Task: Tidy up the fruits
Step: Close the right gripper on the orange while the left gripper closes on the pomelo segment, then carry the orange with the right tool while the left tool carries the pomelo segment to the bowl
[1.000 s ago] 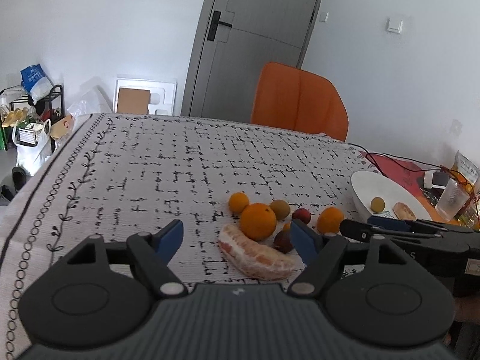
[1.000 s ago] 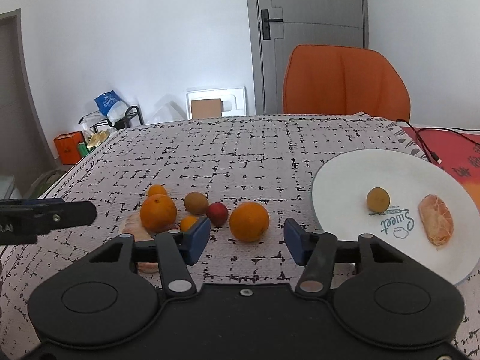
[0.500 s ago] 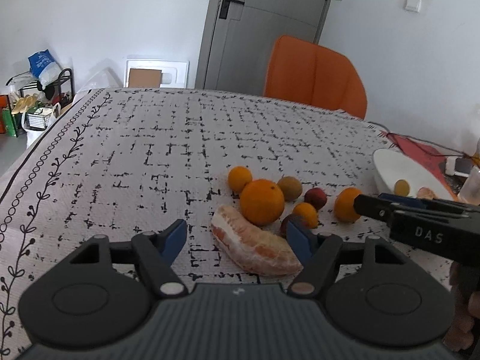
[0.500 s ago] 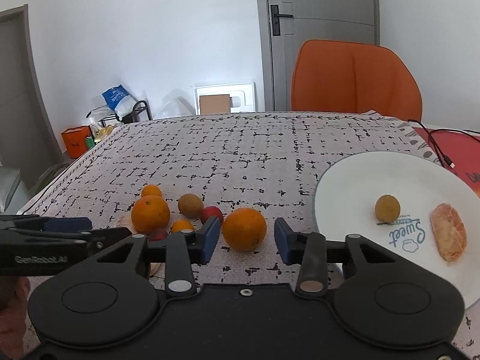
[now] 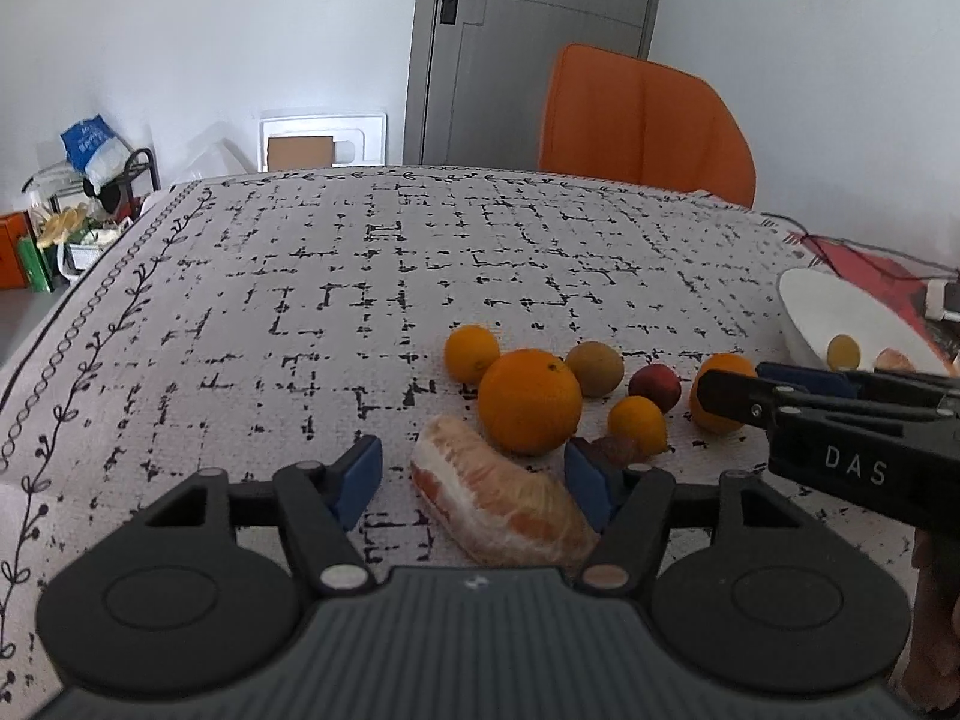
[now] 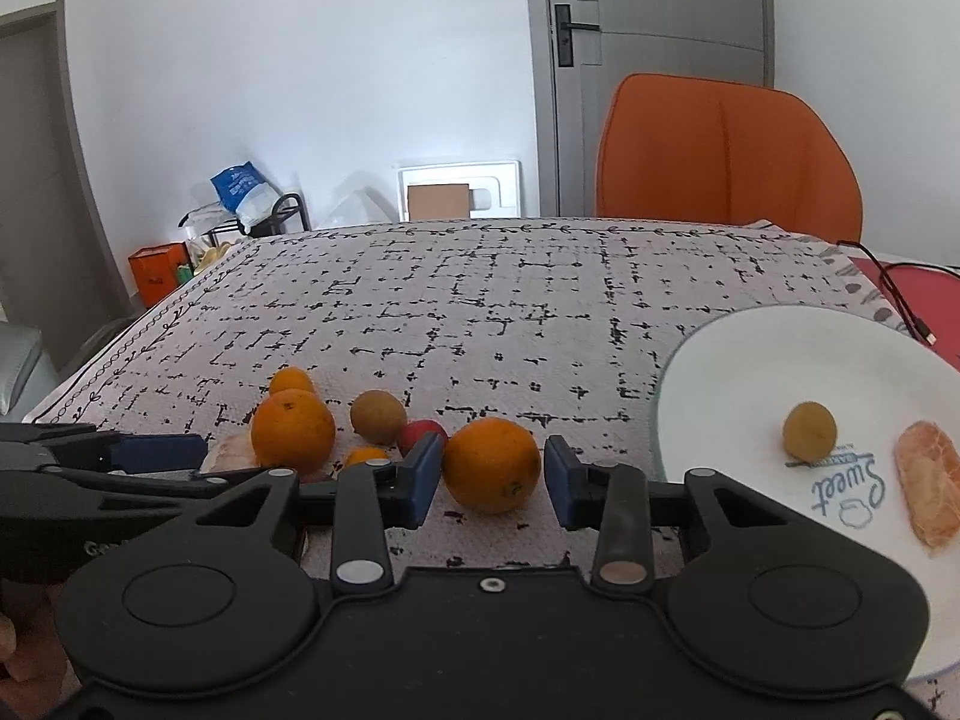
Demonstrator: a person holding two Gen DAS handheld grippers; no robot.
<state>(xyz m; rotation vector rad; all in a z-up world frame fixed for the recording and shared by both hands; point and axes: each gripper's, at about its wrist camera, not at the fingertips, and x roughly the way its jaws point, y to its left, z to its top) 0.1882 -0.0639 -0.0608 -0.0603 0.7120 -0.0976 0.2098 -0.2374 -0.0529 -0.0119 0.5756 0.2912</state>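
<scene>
The left gripper (image 5: 474,474) has its jaws astride the peeled citrus segment (image 5: 504,507), and they have just been closing. The segment lies on a slant, its long axis running from the near right pad up toward the far left, so the jaws would meet it across its width. The right pad sits against or just beside its near end, though the view is too foreshortened to be sure; the left pad stands well clear. These jaws are therefore not yet grasping.

The right gripper (image 6: 493,474) brackets the nearest orange (image 6: 492,465) squarely, the fruit centred between the pads. A sliver of cloth shows on each side of the orange, so the jaws, which closed in earlier within the last second, look released and not clenched. Each hand thus has its own fruit, and neither needs to cross the other.

Just beyond lie the remaining fruits in a loose cluster: a large orange (image 5: 530,401), a small orange (image 5: 471,353) behind it, a brownish kiwi-like fruit (image 5: 594,368), a red fruit (image 5: 655,388) and a small mandarin (image 5: 637,423). To the right, near the cluster, sits the white plate (image 6: 750,360), already holding a small yellow fruit (image 6: 809,429) and another peeled segment (image 6: 929,483).

The worktop (image 6: 510,300) is covered in a pale cloth with a broken black grid. Past its far edge stand an orange chair (image 6: 726,150), a grey door (image 6: 654,60) and a rack of clutter (image 6: 252,210) against the white wall.
</scene>
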